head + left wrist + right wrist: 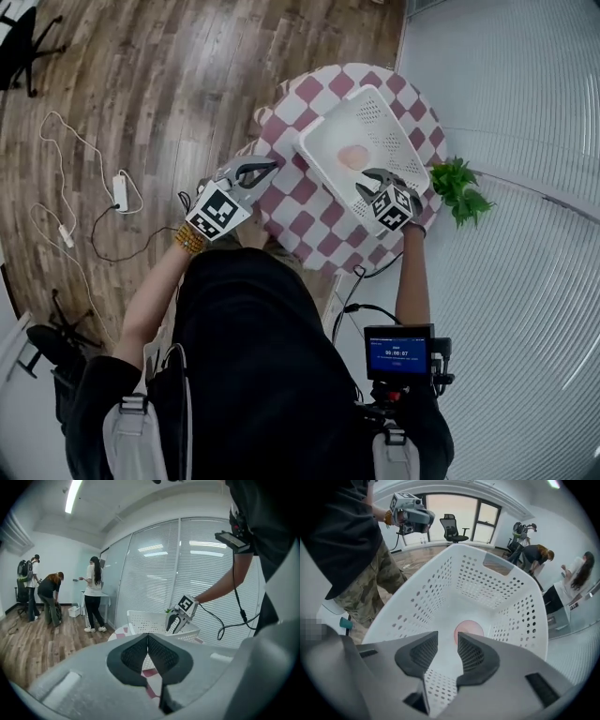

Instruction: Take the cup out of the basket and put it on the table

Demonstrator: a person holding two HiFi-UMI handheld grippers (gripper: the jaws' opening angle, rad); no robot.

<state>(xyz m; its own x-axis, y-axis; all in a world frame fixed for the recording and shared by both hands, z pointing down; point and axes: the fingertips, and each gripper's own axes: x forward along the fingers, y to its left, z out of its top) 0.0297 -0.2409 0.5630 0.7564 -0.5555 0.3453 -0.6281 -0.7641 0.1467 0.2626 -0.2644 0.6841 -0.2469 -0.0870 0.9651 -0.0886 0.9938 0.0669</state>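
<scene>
The pink cup [468,629] sits on the floor of the white basket [487,583] on the checked surface [300,208], at twelve o'clock just beyond the right gripper [447,641], whose fingers stand apart and empty, nearer than the left gripper [258,171], fingers closed on nothing.

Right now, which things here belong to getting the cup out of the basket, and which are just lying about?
For the job: pink cup, lying in the white basket; checkered table; right claw, open over the basket.
Lying about: green plant; power strip; office chair.
</scene>
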